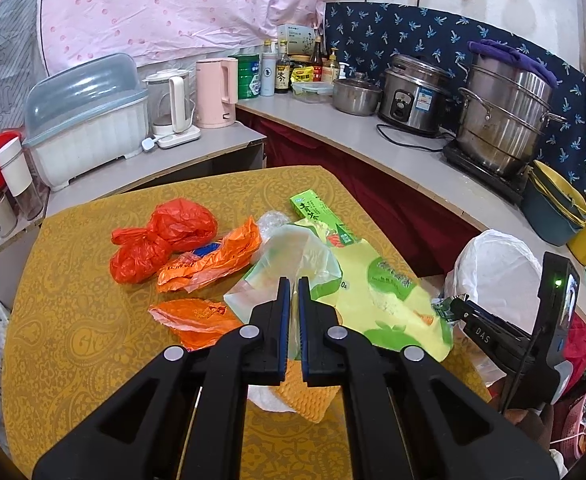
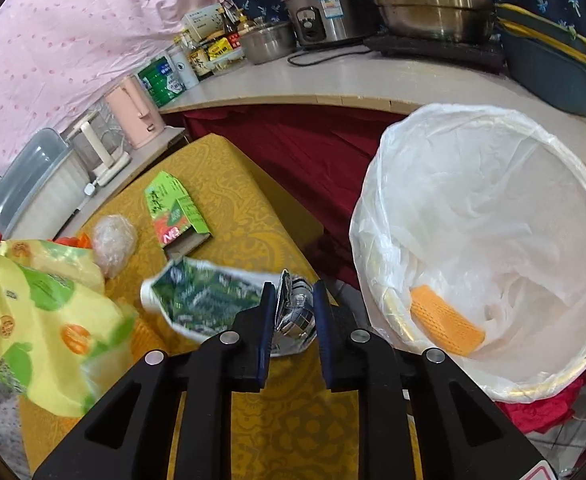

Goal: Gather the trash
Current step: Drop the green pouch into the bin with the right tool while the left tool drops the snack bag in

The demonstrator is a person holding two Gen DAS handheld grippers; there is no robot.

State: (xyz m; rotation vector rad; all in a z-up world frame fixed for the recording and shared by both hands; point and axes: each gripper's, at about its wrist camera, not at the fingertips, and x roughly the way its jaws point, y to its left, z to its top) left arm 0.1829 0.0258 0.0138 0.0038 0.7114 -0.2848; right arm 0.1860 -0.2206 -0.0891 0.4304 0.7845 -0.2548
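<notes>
Trash lies scattered over the yellow patterned table (image 1: 73, 320) in front of you. Your left gripper (image 1: 293, 284) has its jaws nearly together, pinched on a thin clear plastic bag (image 1: 293, 252) that rises between the blue pads. Your right gripper (image 2: 293, 300) holds a narrow gap, its pads pressed on the silvery crumpled end of a green printed wrapper (image 2: 205, 300), which sticks out to the left above the table edge.

Around the left gripper: a knotted red bag (image 1: 161, 240) well to the left, two orange bags (image 1: 213, 260) between it and the clear bag, a large yellow-and-green bag (image 1: 393, 300) just to the right, and a green carton (image 1: 317, 208) lying flat behind. A honeycomb-textured orange piece (image 1: 305, 392) lies under the jaws. In the right wrist view a crumpled clear ball (image 2: 113, 240) sits beside the carton.

The bin with a white liner (image 2: 493, 200) stands just off the table's right edge, close to the right gripper; one orange piece (image 2: 445, 324) already lies inside. The yellow-and-green bag lies between the two grippers. Behind, a counter (image 1: 373, 148) carries a steel steamer pot (image 1: 505, 120), a rice cooker (image 1: 413, 96), bottles, a pink kettle (image 1: 217, 92) and a covered dish rack (image 1: 85, 120), all well apart from your tools.
</notes>
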